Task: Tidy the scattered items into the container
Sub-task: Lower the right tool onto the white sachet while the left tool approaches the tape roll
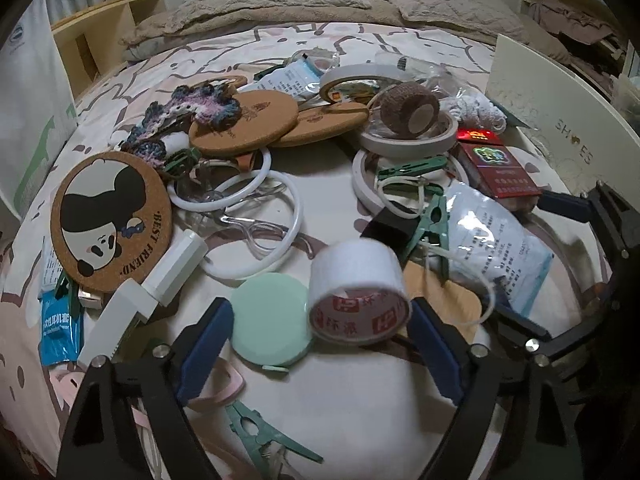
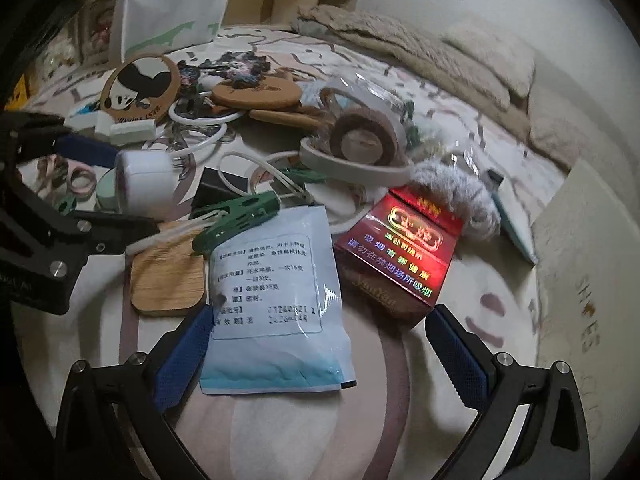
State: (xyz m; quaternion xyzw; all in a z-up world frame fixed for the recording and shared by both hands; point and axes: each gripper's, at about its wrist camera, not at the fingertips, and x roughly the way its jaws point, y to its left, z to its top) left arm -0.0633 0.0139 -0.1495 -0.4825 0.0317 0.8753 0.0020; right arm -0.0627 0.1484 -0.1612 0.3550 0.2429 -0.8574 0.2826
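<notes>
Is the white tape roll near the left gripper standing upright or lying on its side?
On its side. The white tape roll shows its round printed end toward the left wrist camera, its curved wall facing up.

- White tape roll (image 1: 357,280): lying on its side, red-printed core facing the camera, between the left jaws, beside a mint round disc (image 1: 270,318).
- Panda coaster (image 1: 110,218): cork, round, flat on the bed at the left.
- White sachet (image 2: 276,280): printed text, flat, partly under a green clip (image 2: 236,216).
- Red cigarette pack (image 2: 404,248): just right of the sachet.
- White shoebox (image 1: 560,120): at the far right edge, its wall upright.
</notes>
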